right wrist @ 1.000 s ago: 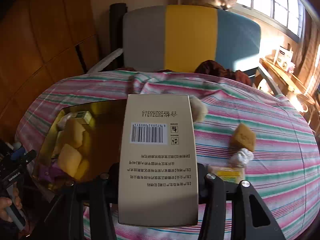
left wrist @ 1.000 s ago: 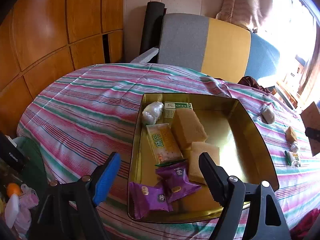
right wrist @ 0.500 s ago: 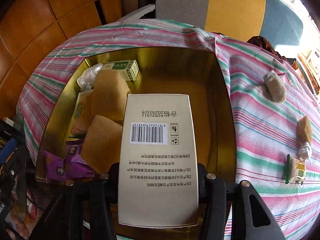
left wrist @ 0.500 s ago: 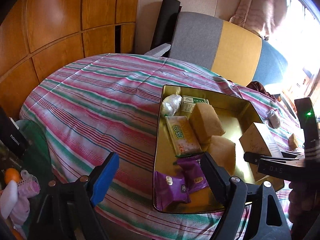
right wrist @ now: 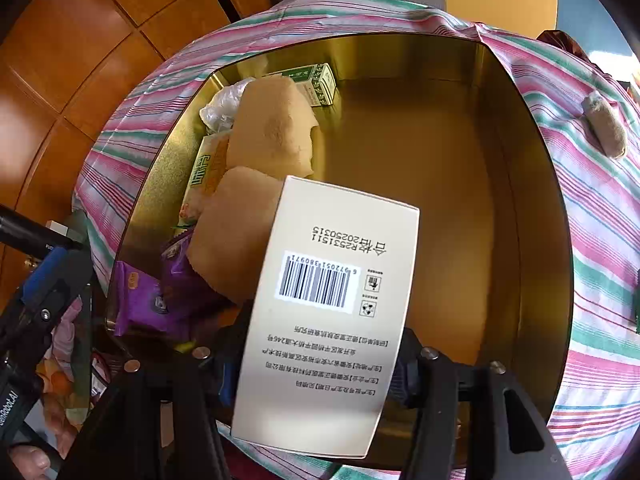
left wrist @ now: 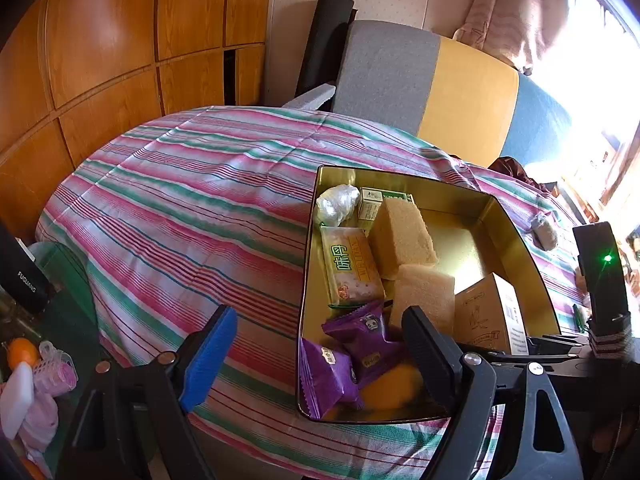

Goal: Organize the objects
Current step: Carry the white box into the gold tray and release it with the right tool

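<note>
- Right gripper (right wrist: 316, 376): jaws opening around the cardboard box (right wrist: 324, 320), which sits between them, tilted, inside the gold tin (right wrist: 532, 200); pads appear to have just parted from its sides, so most likely let go.
- Best handled by widening fully before lifting, then backing straight up so neither finger drags the box out of the tin.
- Worth checking that the box settles flat on the tin floor, not propped on the sponge cake (right wrist: 236, 236) just beside it.
- Left gripper (left wrist: 316, 356): wide apart, nothing between the jaws, hovering at the tin's near edge over its left rim.
- Already in the tin: purple packets (left wrist: 352, 356), cracker pack (left wrist: 352, 268), green carton (right wrist: 312, 82), along its left side.
- Under the tin: striped tablecloth (left wrist: 180, 208), soft and creased, likely to shift.
- Beyond the tin: grey-yellow-blue sofa (left wrist: 432, 92); wooden panelling (left wrist: 100, 48) to its left; bright window to its right.
- Outside the tin on its right: a brown wrapped lump (right wrist: 604, 124) not yet tidied.
</note>
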Available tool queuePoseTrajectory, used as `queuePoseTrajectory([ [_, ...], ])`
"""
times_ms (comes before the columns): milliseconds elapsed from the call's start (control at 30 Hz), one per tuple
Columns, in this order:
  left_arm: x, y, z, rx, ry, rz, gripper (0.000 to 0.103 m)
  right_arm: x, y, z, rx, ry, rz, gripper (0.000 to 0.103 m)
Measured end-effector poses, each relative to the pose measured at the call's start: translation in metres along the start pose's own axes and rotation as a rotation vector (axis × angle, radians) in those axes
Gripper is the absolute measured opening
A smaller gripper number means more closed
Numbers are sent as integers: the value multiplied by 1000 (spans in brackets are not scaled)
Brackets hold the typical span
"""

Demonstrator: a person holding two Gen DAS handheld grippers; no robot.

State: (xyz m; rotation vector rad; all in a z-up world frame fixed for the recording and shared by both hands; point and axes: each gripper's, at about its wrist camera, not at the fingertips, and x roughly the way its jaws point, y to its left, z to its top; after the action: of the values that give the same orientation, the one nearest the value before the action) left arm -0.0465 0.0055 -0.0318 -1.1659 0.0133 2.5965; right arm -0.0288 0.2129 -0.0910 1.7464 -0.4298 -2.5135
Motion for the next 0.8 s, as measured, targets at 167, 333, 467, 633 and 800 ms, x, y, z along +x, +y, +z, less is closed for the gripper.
queuePoseTrajectory([
  [167, -4, -1, 1, 6, -11, 11, 89, -20, -11, -4, 9, -58, -5, 64],
  [333, -7, -4, 2, 20, -22, 17, 89, -34, -12, -7, 15, -95, -8, 64],
  [467, -10, -8, 3, 35, -29, 22, 91, -28, -5, -6, -7, -79, 39, 65],
  [633, -13, -10, 2, 48, -35, 29, 91, -20, 3, -7, -8, -69, 55, 65],
  [800, -14, -11, 1, 48, -36, 34, 91, -33, 3, -6, -16, -127, 49, 65],
])
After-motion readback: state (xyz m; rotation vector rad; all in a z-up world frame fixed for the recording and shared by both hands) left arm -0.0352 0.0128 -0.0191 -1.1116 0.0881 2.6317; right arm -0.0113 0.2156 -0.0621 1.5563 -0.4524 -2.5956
